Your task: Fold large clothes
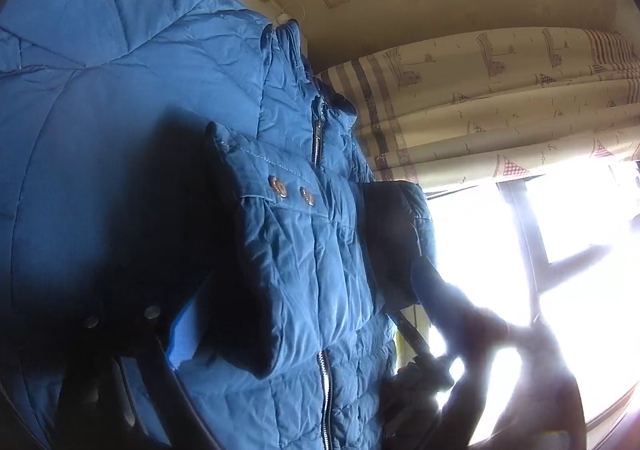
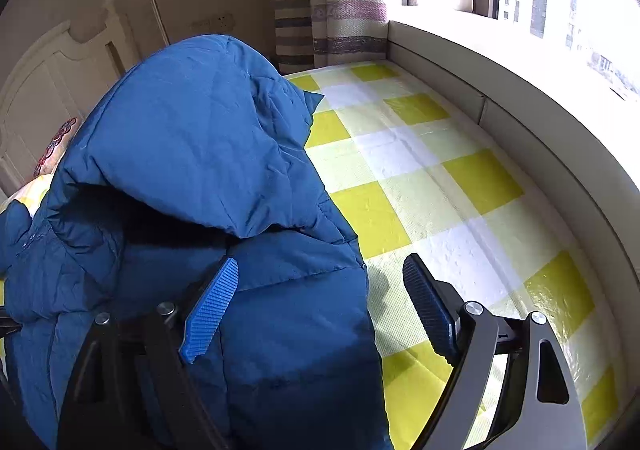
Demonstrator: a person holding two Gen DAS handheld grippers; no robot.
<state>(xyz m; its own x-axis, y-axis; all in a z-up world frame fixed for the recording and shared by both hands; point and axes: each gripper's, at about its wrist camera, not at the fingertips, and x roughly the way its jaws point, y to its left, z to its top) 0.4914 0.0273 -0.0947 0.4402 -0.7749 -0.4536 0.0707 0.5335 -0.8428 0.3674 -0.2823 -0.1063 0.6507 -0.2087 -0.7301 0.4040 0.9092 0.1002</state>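
Blue quilted puffer jacket (image 2: 208, 154) lies on yellow-and-white checked bed sheet (image 2: 432, 186) (hood up). Right hand-held gripper (image 2: 320, 306) spread, straddling jacket edge, pads clear. Left hand-held gripper (image 1: 320, 362) spread, unloaded.

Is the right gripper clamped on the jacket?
No. In the right wrist view the right gripper has its jaws wide apart, its blue pad lying over the jacket, the other over the checked sheet.

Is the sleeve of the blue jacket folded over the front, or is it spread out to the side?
Folded. In the left wrist view the sleeve lies across the chest of the jacket, its cuff covering part of the zipper.
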